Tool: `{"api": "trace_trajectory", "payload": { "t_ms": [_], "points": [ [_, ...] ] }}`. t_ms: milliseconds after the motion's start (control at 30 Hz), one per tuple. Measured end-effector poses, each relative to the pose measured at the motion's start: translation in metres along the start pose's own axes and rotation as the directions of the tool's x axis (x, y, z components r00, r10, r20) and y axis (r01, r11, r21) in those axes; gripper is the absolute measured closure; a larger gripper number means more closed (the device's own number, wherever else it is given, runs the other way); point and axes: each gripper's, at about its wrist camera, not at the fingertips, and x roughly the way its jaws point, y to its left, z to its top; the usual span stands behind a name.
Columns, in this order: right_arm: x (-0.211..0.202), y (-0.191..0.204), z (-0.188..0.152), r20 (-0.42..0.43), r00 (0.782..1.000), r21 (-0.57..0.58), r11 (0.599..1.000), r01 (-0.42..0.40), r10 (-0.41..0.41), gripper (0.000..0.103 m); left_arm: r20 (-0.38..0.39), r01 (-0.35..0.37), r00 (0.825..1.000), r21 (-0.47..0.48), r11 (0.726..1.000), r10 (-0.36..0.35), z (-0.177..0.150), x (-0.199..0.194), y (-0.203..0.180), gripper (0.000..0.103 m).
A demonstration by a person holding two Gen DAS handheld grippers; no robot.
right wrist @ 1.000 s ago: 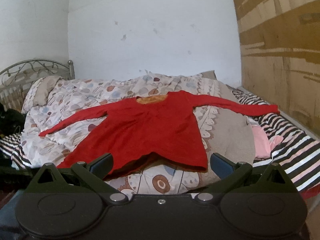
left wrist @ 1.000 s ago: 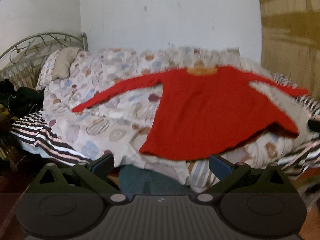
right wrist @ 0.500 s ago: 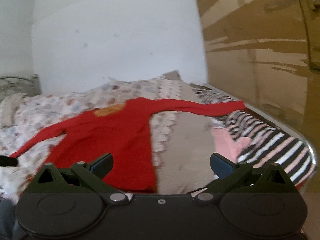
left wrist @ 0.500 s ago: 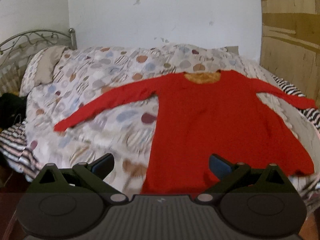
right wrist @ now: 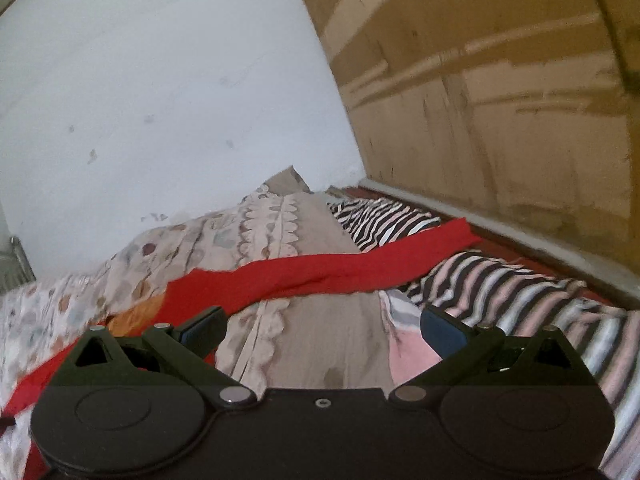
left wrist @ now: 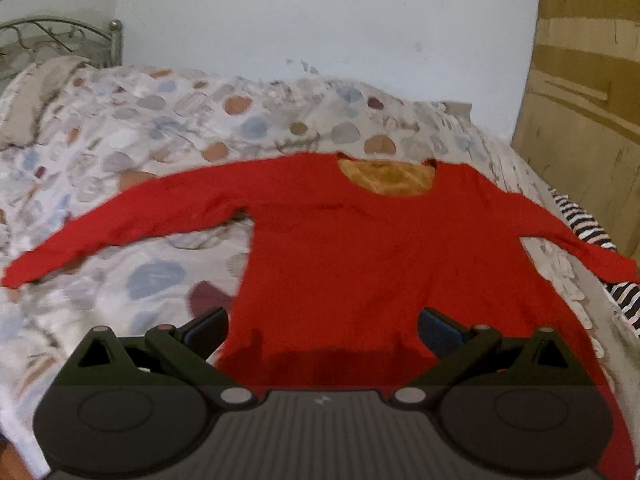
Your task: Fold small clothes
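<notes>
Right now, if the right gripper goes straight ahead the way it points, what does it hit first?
Probably the beige scalloped quilt lying between the open fingers of the right gripper, with the red shirt's sleeve just beyond. Depth is hard to judge.

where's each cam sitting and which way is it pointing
Left wrist: sits on the left gripper, faces the red top spread on the patterned quilt; its open fingers show.
Right wrist: sits on the right gripper, faces the bed's right side, striped blanket and wooden panel; its open fingers show.
Shared: the top, the quilt, the striped blanket.
</notes>
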Motion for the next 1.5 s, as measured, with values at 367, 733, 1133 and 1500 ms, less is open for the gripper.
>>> {"api": "trace_trajectory", "payload": {
  "t_ms": [367,733,1133,1500],
  "points": [
    [0.163,-0.083,0.050,-0.152,0.963,0.219,0.943,0.251,-0.221,0.001,-0.049,0.006,0.999,0.142,0.990,0.001,-0.030,0.054,-0.020,0.000],
    [0.231,-0.144,0.061,-0.155,0.937,0.518,0.782,0.348,-0.314,0.031,-0.085,-0.003,0.996,0.149,0.989,0.016,-0.045,0.069,-0.012,0.000],
    [0.238,-0.072,0.116,-0.006,0.947,0.219,0.924,0.314,-0.321,0.099,-0.089,0.044,0.995,0.042,0.998,-0.040,-0.013,0.055,0.013,0.000],
    [0.163,0.173,0.134,0.024,0.910,-0.276,0.878,-0.392,0.414,0.099,0.008,-0.121,0.992,-0.099,0.988,0.123,0.038,0.034,0.047,0.000]
  ]
}}
